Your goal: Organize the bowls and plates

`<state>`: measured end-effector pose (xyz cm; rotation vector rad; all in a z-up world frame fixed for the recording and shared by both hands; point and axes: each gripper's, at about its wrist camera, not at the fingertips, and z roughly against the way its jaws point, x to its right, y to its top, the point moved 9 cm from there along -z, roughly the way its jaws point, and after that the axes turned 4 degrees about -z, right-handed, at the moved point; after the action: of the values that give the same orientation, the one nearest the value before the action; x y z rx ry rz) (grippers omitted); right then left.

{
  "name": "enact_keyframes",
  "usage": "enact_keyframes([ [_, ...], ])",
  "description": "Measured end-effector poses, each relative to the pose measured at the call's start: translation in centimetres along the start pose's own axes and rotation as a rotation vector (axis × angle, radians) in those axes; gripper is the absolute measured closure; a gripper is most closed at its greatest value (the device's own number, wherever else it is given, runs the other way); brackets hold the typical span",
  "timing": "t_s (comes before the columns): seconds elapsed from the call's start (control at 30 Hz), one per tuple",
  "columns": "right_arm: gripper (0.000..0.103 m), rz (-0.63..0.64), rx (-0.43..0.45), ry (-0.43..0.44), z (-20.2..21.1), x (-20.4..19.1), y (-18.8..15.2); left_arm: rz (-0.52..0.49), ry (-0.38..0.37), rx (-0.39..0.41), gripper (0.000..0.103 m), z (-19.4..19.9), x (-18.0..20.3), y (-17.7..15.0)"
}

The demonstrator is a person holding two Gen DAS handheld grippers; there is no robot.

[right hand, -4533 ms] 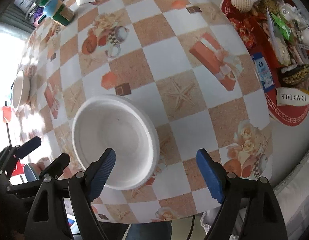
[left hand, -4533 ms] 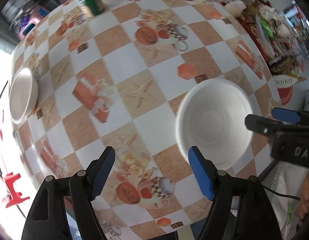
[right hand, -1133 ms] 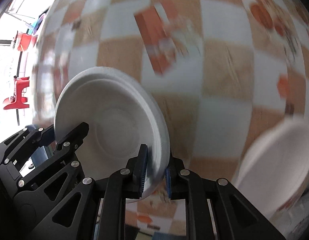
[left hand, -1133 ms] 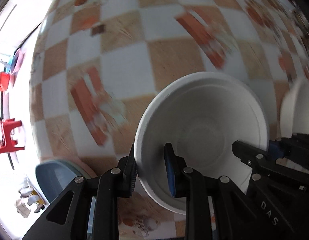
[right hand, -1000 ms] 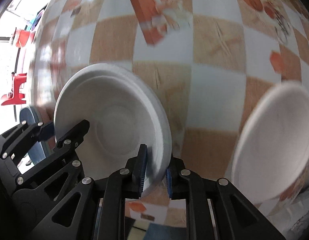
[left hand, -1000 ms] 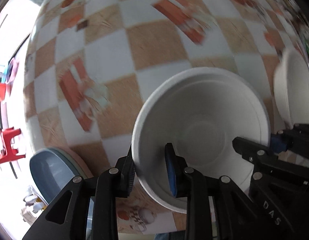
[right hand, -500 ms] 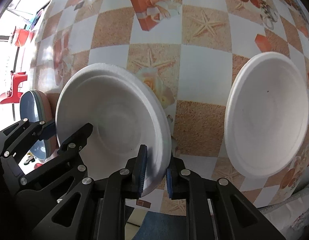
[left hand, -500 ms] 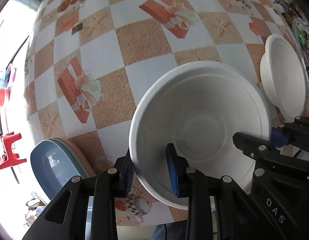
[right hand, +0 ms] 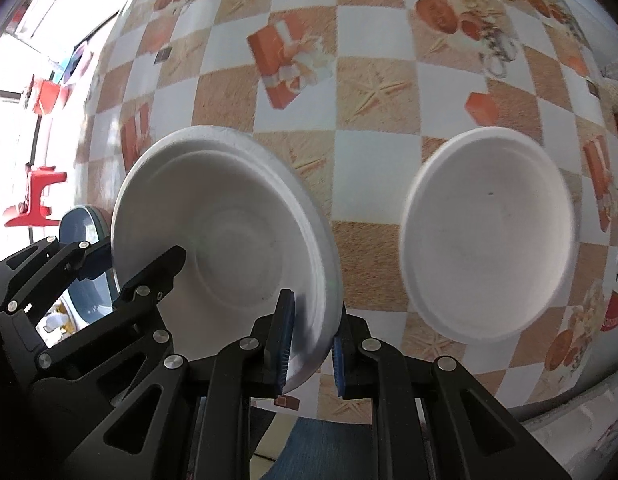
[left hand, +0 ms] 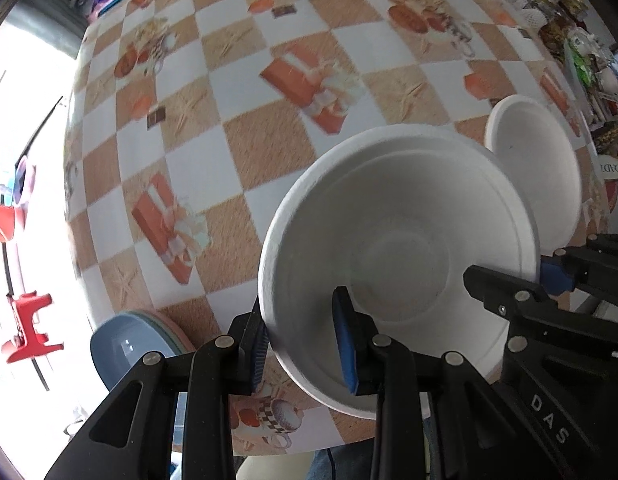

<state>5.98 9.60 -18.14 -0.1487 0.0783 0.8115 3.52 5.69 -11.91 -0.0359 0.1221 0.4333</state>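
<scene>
Partly hidden blue plates [left hand: 121, 354] (edge only), both claws gripping bowl [left hand: 397, 248]

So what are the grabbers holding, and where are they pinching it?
Both pinch one white bowl by its rim: the left gripper on the bowl's left edge, the right gripper on the opposite edge.

"DAS" in white letters on the black body of the right gripper [left hand: 549, 420], seen from the left wrist. Mirrored, partly cut lettering on a white label [left hand: 611, 168] at the table's right edge, unreadable.
</scene>
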Motion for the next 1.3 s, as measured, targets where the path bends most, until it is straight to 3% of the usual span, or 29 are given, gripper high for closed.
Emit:
enact_keyframes([
  [0.37,0.085,-0.148,0.077,-0.006,3.7,5.7,-0.1,-0.120,-0.034,0.065,0.071,0.9,4.3,3.7],
  [0.67,0.085,-0.284,0.101,-0.033,5.6,12.0,-1.4,-0.238,-0.051,0.091,0.071,-0.6,8.3,7.0],
  [1.13,0.085,-0.339,0.087,-0.050,4.3,16.4,-1.0,-0.245,-0.092,0.042,0.071,-3.3,11.4,9.7],
  [1.3,0.085,-0.342,0.075,-0.044,3.6,17.1,-0.8,-0.235,-0.102,0.044,0.063,-3.6,11.5,9.9],
])
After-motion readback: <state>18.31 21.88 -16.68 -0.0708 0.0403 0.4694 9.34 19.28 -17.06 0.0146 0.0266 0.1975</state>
